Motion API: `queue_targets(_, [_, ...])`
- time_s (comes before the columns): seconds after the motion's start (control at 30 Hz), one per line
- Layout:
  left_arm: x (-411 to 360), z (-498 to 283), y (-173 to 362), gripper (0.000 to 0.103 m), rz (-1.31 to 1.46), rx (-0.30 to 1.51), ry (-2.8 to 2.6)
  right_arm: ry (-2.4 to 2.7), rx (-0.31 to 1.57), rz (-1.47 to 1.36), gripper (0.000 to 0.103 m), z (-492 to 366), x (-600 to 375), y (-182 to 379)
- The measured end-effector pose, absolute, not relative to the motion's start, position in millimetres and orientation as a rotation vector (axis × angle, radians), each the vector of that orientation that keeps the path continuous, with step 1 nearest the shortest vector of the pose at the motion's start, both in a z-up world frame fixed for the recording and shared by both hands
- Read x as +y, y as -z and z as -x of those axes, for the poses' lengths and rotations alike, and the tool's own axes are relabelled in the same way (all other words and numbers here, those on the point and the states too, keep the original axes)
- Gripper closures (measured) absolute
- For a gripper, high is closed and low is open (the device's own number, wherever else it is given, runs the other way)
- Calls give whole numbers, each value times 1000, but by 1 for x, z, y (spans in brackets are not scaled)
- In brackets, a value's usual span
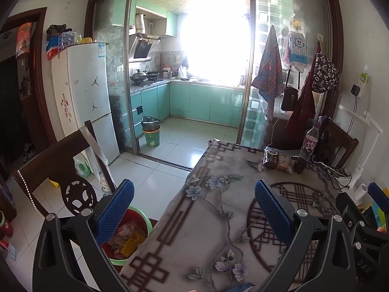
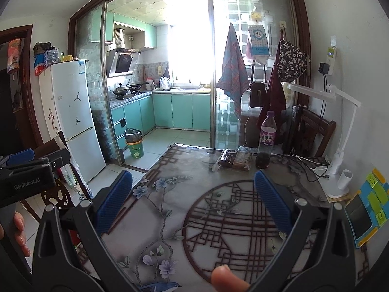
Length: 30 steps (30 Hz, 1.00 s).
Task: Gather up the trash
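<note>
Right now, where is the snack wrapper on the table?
The snack wrapper lies at the table's far end, just left of the purple-label bottle, ahead of both open hand-held grippers; the left wrist view shows it toward the right.

Floral tablecloth (image 2: 218, 209); green bin (image 1: 136, 221); purple-labelled bottle (image 2: 266, 136).

Place: home dining area opening onto a kitchen.
Kitchen: teal cabinets (image 2: 181, 110), range hood (image 2: 122, 63), wok (image 2: 120, 89) on the counter.
Dining: patterned table (image 2: 218, 206), wooden chair (image 2: 308, 133).
Household: white refrigerator (image 2: 73, 119), hanging bags (image 2: 291, 60).
</note>
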State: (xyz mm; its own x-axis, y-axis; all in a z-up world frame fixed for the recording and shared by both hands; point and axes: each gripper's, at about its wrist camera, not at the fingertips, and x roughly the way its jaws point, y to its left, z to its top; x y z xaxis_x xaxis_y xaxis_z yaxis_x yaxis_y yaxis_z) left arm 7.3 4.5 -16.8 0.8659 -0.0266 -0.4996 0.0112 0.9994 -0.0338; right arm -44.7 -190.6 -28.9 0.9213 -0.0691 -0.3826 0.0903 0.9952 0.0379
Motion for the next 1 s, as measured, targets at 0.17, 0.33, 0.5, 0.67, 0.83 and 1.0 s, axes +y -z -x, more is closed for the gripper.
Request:
queue_targets(0.17, [4,-8,18,8,29,534,27,78,394,-47,4,45,-189,31])
queue_targets(0.33, [2,-8,20,8,27,542,34,79,397,-48,4,44,-189,31])
queue_targets(0.5, [0,-9,19,8,17,542,36,83,402,-44,4,43,-191,33])
queue_targets(0.67, [-3,-9,19,8,9,545,40,91,404,-49,4,44,-195,34])
queue_targets(0.83, [-4,-9,20,8,4,548,28,100,406,-55,4,46,-200,35])
queue_targets(1.0, [-5,-10,21,8,5,555,28,109,413,-61,4,47,-205,36])
